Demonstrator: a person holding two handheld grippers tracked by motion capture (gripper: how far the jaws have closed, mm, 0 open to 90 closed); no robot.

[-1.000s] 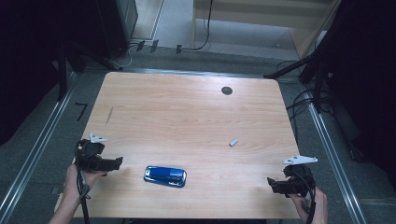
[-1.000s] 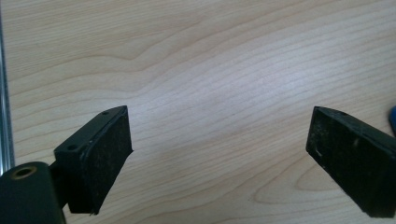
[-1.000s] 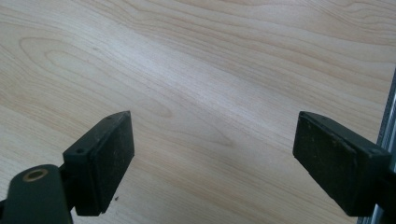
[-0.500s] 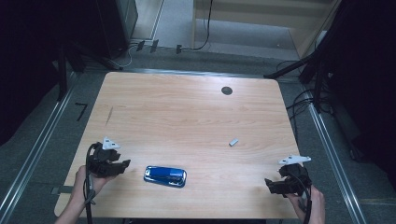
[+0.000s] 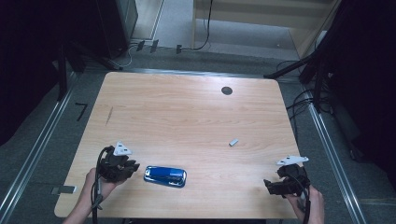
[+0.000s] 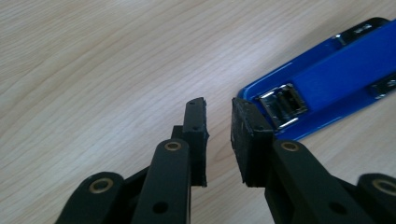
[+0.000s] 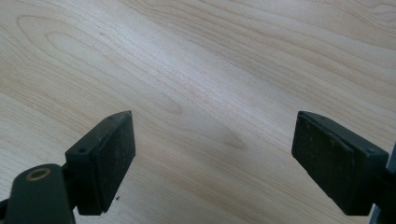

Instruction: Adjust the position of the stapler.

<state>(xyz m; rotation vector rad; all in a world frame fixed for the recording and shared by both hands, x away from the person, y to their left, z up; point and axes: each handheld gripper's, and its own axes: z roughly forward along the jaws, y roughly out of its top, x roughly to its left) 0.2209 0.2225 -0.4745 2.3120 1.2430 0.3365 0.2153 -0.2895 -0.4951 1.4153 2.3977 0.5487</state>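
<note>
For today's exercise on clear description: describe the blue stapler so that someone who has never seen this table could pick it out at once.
Start at the wooden table and go to its near edge, left of the middle. The blue stapler lies flat there, just right of the left gripper. It is the one bright blue, shiny thing on the wood; the small grey piece and the dark round spot lie farther off.

Your blue stapler (image 5: 165, 176) with shiny metal parts lies flat near the front edge of the table, left of the middle.
</note>
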